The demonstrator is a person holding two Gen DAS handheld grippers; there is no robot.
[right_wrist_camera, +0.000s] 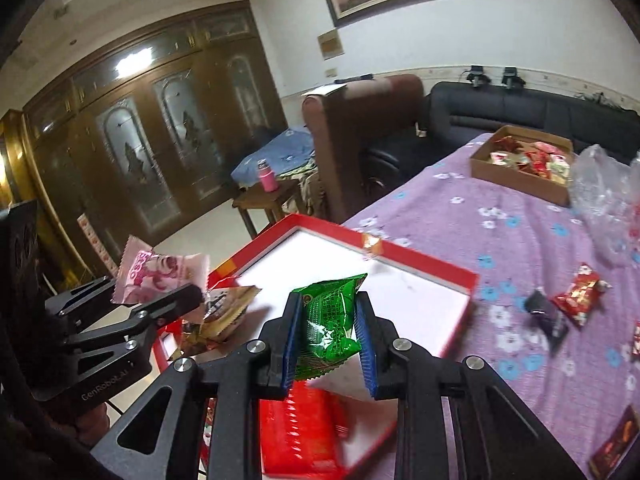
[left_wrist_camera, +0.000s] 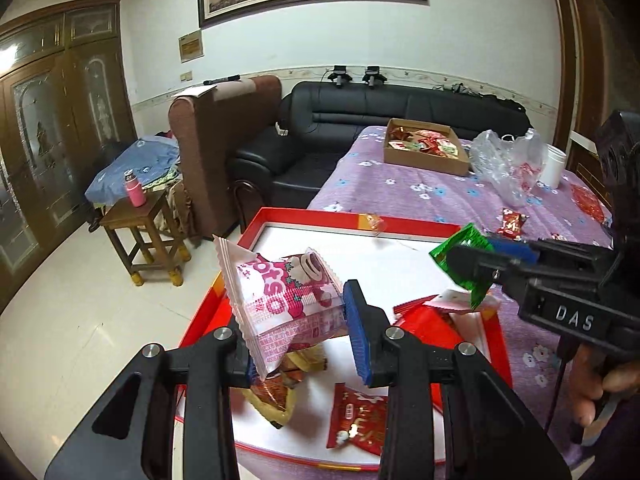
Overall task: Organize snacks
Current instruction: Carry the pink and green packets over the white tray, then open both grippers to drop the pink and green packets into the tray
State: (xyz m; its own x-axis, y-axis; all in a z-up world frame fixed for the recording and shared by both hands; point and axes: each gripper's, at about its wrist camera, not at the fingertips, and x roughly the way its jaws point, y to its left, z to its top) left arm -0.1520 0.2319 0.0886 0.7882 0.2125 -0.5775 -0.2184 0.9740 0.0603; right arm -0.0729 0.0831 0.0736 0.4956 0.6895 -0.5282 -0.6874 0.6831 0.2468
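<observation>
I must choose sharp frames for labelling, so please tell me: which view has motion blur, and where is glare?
Left wrist view: mostly sharp, the pink snack packet in the left gripper reads clearly. Right wrist view: smeared on the red tray rim and loose packets on the purple cloth; lamp glare on the wooden cabinet.

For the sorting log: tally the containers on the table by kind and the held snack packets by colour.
Red tray: 1
Cardboard box: 1
Clear plastic bag: 1
White cup: 1
Pink packet, in the left hand-held gripper: 1
Green packet, in the right hand-held gripper: 1
Total: 6
</observation>
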